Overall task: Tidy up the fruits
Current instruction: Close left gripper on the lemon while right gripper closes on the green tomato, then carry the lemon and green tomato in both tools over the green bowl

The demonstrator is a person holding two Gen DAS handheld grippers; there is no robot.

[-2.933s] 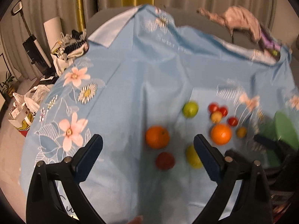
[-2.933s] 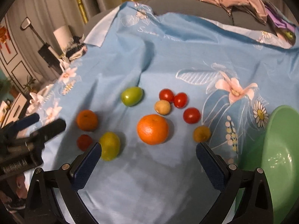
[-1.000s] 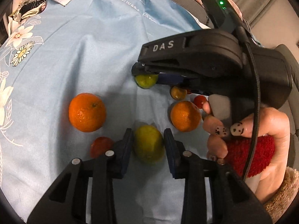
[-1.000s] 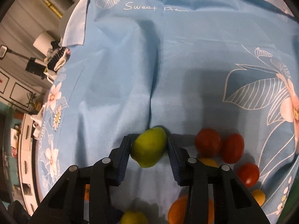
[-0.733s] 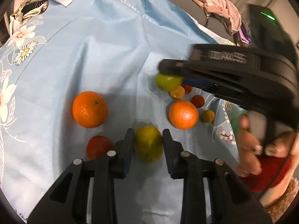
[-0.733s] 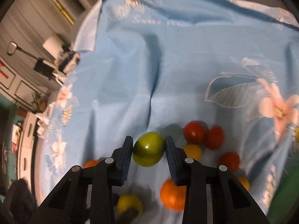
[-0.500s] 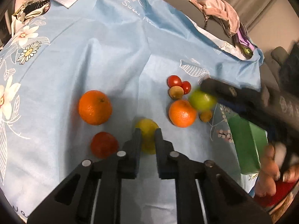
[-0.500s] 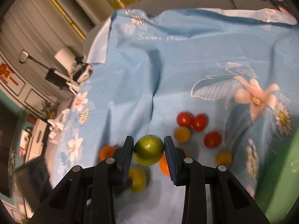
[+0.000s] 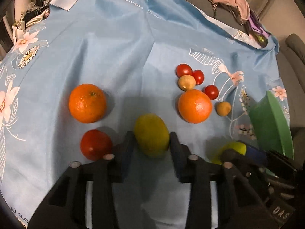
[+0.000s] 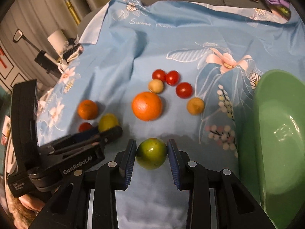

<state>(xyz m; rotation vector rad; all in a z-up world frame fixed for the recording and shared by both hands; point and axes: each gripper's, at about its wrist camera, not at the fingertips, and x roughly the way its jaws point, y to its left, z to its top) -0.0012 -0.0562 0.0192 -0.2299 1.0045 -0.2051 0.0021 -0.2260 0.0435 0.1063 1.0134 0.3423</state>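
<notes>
R tool gripping green fruit, bowl nr

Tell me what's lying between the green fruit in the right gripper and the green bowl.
Nothing but bare blue floral cloth. The right wrist view shows no fruit between the green fruit in the right gripper and the green bowl.

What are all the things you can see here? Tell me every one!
oranges: 2, orange, on the cloth, one left, one middle
cherry tomatoes: 3, red, behind the middle orange
small round fruits: 2, tan-yellow, near the tomatoes
red fruit: 1, left, beside the lemon
lemon: 1, yellow, between the left gripper's fingers
green fruit: 1, between the right gripper's fingers
bowl: 1, green, far right
cloth: 1, blue, flowered, under everything
clothes: heap, pinkish, at the back
left gripper: 1, black
right gripper: 1, black
</notes>
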